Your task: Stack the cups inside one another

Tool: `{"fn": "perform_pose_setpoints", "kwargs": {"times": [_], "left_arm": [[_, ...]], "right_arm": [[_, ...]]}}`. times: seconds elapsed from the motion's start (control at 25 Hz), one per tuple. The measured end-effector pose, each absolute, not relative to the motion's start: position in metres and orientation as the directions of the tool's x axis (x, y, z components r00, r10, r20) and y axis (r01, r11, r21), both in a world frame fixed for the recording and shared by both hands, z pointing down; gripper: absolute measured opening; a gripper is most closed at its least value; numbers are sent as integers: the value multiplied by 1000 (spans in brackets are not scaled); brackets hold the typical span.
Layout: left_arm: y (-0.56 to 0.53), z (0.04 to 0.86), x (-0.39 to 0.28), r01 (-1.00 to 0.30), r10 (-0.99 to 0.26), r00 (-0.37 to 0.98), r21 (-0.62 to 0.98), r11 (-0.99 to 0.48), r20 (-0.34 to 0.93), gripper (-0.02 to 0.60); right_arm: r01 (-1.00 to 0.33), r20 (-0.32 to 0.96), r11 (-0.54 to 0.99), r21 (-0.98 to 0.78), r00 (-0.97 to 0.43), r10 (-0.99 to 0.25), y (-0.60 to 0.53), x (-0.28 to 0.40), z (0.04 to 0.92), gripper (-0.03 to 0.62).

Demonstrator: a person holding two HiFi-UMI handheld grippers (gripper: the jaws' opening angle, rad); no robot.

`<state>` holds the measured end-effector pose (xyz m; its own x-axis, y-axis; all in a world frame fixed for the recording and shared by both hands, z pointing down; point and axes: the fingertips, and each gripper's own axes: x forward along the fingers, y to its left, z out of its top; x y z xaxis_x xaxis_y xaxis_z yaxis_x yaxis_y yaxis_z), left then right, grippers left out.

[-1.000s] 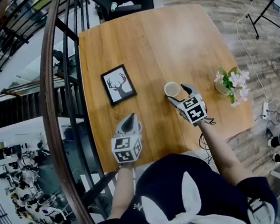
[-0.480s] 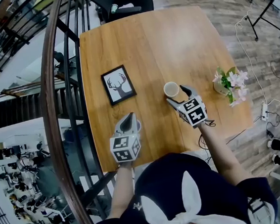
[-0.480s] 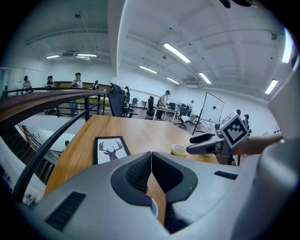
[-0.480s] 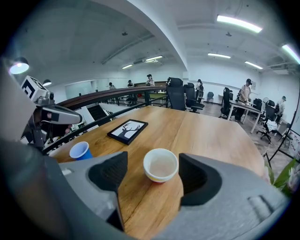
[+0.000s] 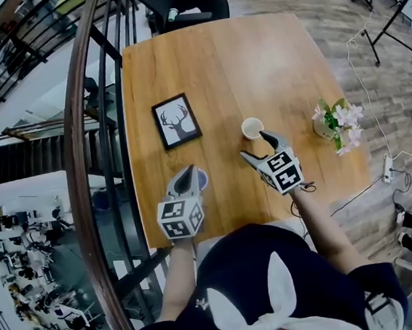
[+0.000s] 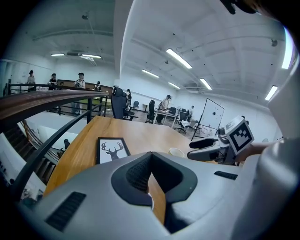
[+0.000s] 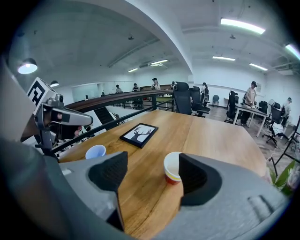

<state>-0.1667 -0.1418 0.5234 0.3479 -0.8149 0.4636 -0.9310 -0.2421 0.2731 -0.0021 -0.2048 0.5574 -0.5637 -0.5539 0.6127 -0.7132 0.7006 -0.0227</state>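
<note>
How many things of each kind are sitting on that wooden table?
Cups: 2 (white paper cup with red base, pale blue cup)
Black-framed deer picture: 1
Small pot of pink flowers: 1
Total: 4

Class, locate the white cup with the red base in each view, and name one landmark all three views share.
Head view: the cup stands mid-table, just ahead of the right tongs.
Left gripper view: the cup, small, just right of centre.
Right gripper view: the cup is framed between the open jaws, nearer the right one.
Shared landmark: the framed deer picture, left of the cup in all three.
</note>
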Motion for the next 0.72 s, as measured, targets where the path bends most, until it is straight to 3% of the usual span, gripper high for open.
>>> {"fn": "perform_pose_setpoints", "kwargs": {"times": [0.72], "left_arm": [[-86, 522, -212, -948, -850, 268, 282, -149, 453, 17]], "right_arm": [[-593, 626, 803, -60, -649, -433, -135, -65, 563, 337]]}}
